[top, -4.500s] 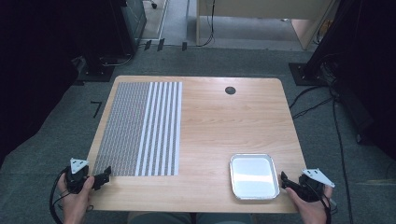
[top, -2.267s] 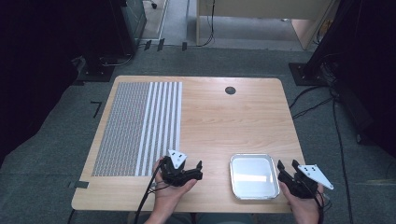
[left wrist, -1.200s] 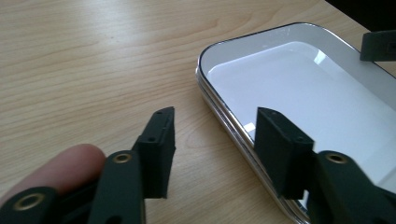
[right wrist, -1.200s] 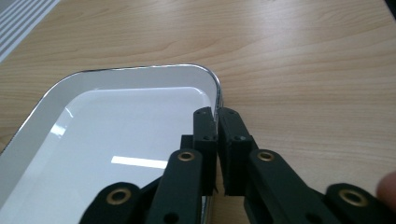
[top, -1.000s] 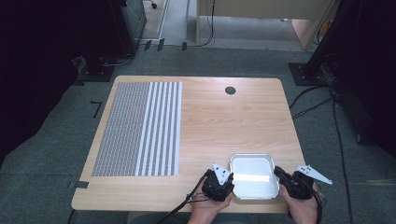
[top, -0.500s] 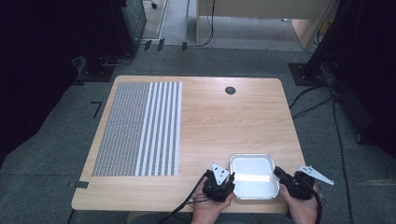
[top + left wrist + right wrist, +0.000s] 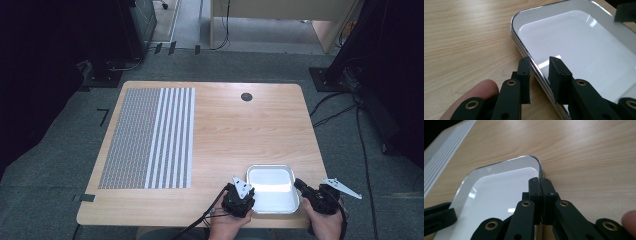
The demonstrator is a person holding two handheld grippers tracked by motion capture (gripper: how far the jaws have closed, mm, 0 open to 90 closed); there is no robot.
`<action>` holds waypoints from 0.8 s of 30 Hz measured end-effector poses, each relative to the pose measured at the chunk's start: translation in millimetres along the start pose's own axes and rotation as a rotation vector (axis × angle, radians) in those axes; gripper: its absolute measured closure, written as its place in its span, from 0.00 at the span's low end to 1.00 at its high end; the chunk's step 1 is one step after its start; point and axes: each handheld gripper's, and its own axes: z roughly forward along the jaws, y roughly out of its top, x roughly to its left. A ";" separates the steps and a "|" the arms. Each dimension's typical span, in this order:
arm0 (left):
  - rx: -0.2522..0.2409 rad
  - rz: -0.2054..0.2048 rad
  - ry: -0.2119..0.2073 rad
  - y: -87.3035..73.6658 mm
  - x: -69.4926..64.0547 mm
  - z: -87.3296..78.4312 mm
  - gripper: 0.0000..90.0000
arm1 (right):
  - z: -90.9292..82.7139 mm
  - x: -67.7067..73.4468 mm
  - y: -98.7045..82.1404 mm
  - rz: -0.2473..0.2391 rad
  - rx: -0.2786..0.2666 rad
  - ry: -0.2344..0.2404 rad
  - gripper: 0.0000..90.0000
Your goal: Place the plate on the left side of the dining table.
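A shallow silver metal tray (image 7: 270, 186) lies empty near the table's front right edge. My left gripper (image 7: 248, 198) is at its left rim. In the left gripper view, the left gripper (image 7: 539, 62) straddles the tray's (image 7: 579, 45) rim, one jaw outside and one inside. Its jaws have just been closing, and a small gap still shows beside the rim. My right gripper (image 7: 298, 186) is at the tray's right rim. In the right gripper view, the right gripper (image 7: 539, 181) is shut on the thin edge of the tray (image 7: 499, 187).
A grey and white striped mat (image 7: 150, 137) covers the left part of the wooden table (image 7: 240, 130). A small black round cap (image 7: 246, 96) sits near the far edge. Dark furniture and cables stand on the floor around the table.
The left gripper has travelled from the table's front left corner rightward to the tray's left rim. The right gripper has shifted slightly left onto the right rim. The tray has stayed put.
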 end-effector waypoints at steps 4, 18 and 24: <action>0.001 0.009 0.003 -0.6 0.1 0.4 0.80 | -6.4 -0.3 2.5 0.035 -0.035 0.046 1.00; -0.002 0.018 -0.010 0.2 0.4 0.1 0.79 | 1.5 16.5 -3.4 -0.054 0.004 -0.112 0.99; -0.033 0.011 0.008 2.6 0.0 -5.0 0.63 | -4.7 18.0 2.0 -0.012 -0.032 -0.131 1.00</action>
